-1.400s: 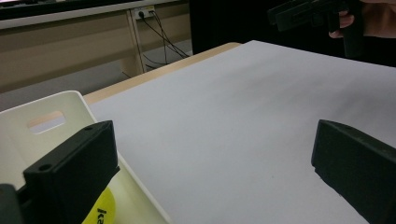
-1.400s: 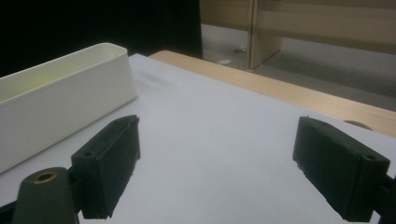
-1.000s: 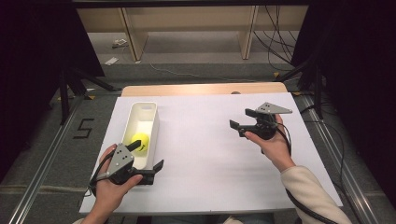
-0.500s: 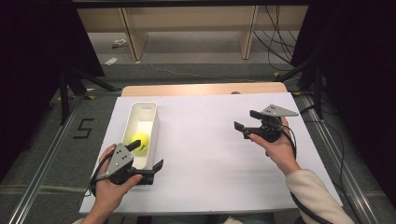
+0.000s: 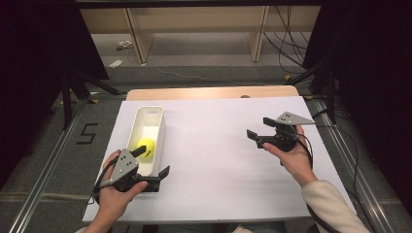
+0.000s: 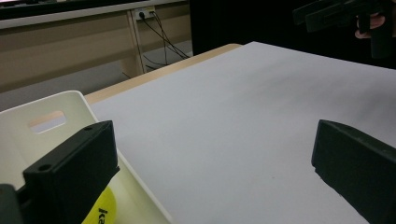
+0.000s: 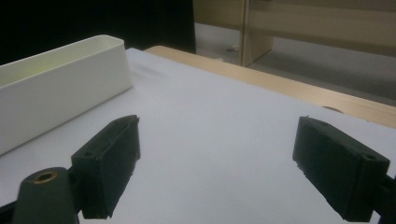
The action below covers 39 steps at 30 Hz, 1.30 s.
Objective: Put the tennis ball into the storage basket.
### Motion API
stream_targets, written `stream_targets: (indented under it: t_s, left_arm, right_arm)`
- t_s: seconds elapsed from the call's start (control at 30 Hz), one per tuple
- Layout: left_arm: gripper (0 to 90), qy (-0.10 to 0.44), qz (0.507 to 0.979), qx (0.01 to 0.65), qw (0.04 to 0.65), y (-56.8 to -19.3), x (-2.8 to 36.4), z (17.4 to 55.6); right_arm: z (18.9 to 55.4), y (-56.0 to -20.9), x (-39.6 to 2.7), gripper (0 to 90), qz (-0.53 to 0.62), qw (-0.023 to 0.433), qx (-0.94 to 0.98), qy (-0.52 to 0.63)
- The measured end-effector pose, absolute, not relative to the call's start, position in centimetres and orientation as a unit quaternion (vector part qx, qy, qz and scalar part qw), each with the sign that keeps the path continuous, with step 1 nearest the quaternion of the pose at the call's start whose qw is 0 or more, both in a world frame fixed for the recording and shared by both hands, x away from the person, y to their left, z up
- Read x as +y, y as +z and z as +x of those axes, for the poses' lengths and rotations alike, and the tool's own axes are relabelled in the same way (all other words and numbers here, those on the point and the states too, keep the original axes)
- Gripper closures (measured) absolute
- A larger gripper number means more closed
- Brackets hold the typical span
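a long white bin point(image 5: 154, 118) sits on the left part of a white table point(image 5: 223, 184). a yellow ball point(image 5: 145, 147) lies inside the bin, close to the end nearest the person. in the left gripper view a bit of the ball point(image 6: 103, 211) peeks out low down, with black letters on it, and the bin point(image 6: 70, 105) has a handle hole in its far wall.

the left gripper point(image 5: 151, 162) is held in the person's left hand point(image 5: 116, 198), right at the near end of the bin. its jaws are spread wide with nothing between them. one jaw reaches over the bin, just above the ball, and the other jaw sticks out past the bin's near right corner, over the table. it is hard to tell if the jaw touches the ball.

the right gripper point(image 5: 257, 132) is held in the person's right hand point(image 5: 291, 158), well apart from the bin, off to the bin's right side. it points toward the bin. its jaws are also spread wide and hold nothing. in the right gripper view the bin point(image 7: 60, 88) shows far off past the left jaw, with bare white table point(image 7: 219, 135) between the jaws.

a strip of wood point(image 5: 209, 92) runs along the table's far edge, beyond the bin.
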<state>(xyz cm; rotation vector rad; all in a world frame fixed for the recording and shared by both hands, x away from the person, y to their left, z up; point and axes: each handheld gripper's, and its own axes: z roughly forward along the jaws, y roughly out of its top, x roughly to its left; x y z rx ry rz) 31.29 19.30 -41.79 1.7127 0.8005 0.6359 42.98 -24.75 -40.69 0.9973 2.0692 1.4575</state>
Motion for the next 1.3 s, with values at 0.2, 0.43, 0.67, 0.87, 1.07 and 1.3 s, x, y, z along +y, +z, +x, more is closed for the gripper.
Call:
stream_targets:
  t_s: [0.2,0.43,0.67,0.87,1.07,1.3]
  left_arm:
    - [0.0,0.267,0.722,0.338,0.542,-41.8,19.3,31.3]
    - [0.0,0.266,0.721,0.339,0.542,-41.8,19.3,31.3]
    - [0.0,0.268,0.721,0.338,0.542,-41.8,19.3,31.3]
    - [0.0,0.267,0.721,0.339,0.542,-41.8,19.3,31.3]
    - [0.0,0.267,0.722,0.338,0.542,-41.8,19.3,31.4]
    - [0.0,0.266,0.722,0.340,0.541,-41.9,19.3,31.4]
  right_arm:
    - [42.3,-40.8,-25.3,15.5,0.360,0.210,0.743,0.524]
    - [41.7,-40.9,-25.9,15.5,0.363,0.211,0.742,0.522]
    - [41.3,-41.0,-26.3,15.6,0.365,0.212,0.742,0.521]
    - [40.9,-41.0,-26.8,15.6,0.366,0.215,0.740,0.523]
    - [40.6,-41.1,-27.4,15.6,0.369,0.216,0.738,0.521]
    - [40.2,-41.2,-27.8,15.6,0.370,0.215,0.738,0.521]
